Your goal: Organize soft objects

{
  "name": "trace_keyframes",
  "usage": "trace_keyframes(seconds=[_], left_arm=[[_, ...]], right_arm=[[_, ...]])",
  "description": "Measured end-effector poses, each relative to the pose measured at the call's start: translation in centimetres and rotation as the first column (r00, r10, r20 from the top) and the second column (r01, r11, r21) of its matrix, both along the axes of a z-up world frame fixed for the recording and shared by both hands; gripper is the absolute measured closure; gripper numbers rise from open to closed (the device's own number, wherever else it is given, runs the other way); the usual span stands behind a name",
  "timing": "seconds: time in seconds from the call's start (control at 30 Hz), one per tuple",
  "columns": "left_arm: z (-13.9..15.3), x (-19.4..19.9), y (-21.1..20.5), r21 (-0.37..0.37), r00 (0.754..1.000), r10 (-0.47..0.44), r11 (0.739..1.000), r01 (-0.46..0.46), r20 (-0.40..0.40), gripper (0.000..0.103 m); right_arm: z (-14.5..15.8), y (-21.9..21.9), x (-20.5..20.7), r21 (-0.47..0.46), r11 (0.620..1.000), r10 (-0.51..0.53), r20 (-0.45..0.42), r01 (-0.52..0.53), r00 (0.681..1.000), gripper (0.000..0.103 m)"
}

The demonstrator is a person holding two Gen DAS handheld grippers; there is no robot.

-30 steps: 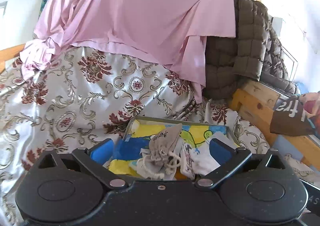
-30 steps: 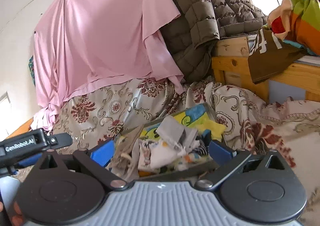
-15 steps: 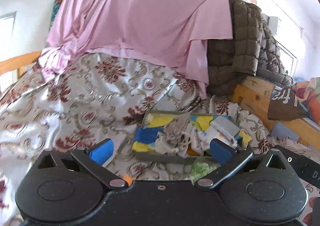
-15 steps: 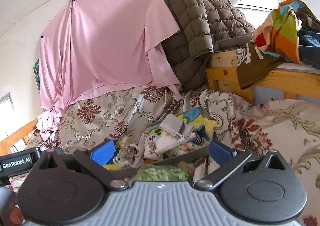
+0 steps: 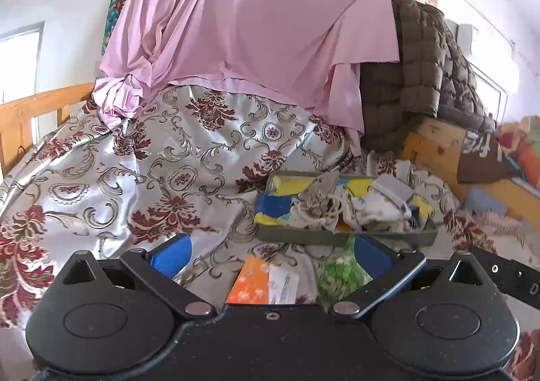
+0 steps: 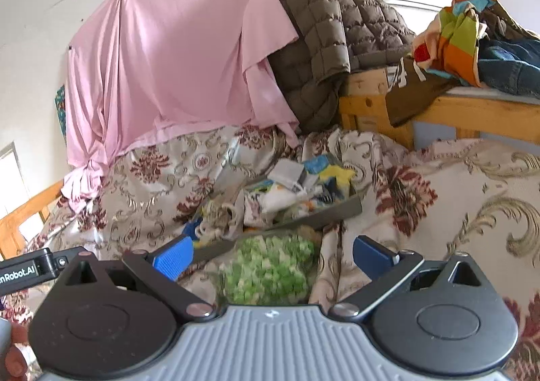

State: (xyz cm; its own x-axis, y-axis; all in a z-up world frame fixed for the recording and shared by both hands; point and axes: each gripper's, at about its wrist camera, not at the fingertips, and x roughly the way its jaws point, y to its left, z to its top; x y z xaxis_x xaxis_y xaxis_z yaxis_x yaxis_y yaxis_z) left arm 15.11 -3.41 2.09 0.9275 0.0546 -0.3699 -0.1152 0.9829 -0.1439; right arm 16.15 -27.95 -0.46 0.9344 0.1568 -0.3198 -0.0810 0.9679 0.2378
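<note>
A shallow olive tray [image 5: 303, 235] [image 6: 341, 212] rests on the floral bedspread, holding colourful cloths, a grey drawstring pouch [image 5: 319, 200] [image 6: 219, 217] and a grey folded piece [image 5: 393, 190]. In front of the tray lie an orange cloth [image 5: 249, 284], a white piece [image 5: 287, 283] and a green patterned cloth [image 5: 341, 274] [image 6: 270, 268]. My left gripper [image 5: 271, 254] is open above the orange and white pieces, nothing between its blue pads. My right gripper [image 6: 271, 254] is open over the green cloth, not touching it.
Pink sheet [image 5: 256, 26] hangs behind the bed. A brown quilted jacket [image 6: 334, 36] drapes over a wooden frame [image 6: 438, 111] piled with clothes on the right. A wooden rail [image 5: 30, 111] bounds the left. The other gripper's body [image 6: 30, 269] shows at left.
Both grippers have drawn back from the tray; it now sits farther off, and the orange, white and green cloths in front of it have come into view. Both stayed open.
</note>
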Motion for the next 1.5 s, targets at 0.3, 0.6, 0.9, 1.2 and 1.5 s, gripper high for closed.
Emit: trace_keyframes(seconds=[0.3,0.6,0.9,1.2,1.5], left_arm=[[-0.8,-2.7,0.6,0.013,1.0,0.003,1.0,-0.003,-0.023,0.001],[-2.6,-5.0,1.0,0.038,0.998,0.028,0.999,-0.026,-0.063,0.001],[-4.7,-5.6,2.3,0.039,0.991,0.068,0.997,-0.064,-0.115,0.001],[-6.2,-6.5,3.3,0.058,0.988,0.071,0.996,-0.064,-0.138,0.001],[-6.4,-6.5,3.1,0.072,0.987,0.076,0.995,-0.066,-0.143,0.001]], right_arm=[[-1.1,1.1,-2.2,-0.041,0.999,0.005,-0.009,-0.006,1.0,0.0],[-2.1,2.2,-3.5,-0.061,0.998,0.014,-0.058,-0.017,0.998,0.0],[-2.9,3.4,-4.6,-0.09,0.995,0.029,-0.117,-0.04,0.993,0.0],[-3.4,4.9,-5.0,-0.135,0.987,0.067,-0.153,-0.088,0.986,0.0],[-3.6,4.9,-4.7,-0.138,0.986,0.068,-0.179,-0.093,0.981,0.0]])
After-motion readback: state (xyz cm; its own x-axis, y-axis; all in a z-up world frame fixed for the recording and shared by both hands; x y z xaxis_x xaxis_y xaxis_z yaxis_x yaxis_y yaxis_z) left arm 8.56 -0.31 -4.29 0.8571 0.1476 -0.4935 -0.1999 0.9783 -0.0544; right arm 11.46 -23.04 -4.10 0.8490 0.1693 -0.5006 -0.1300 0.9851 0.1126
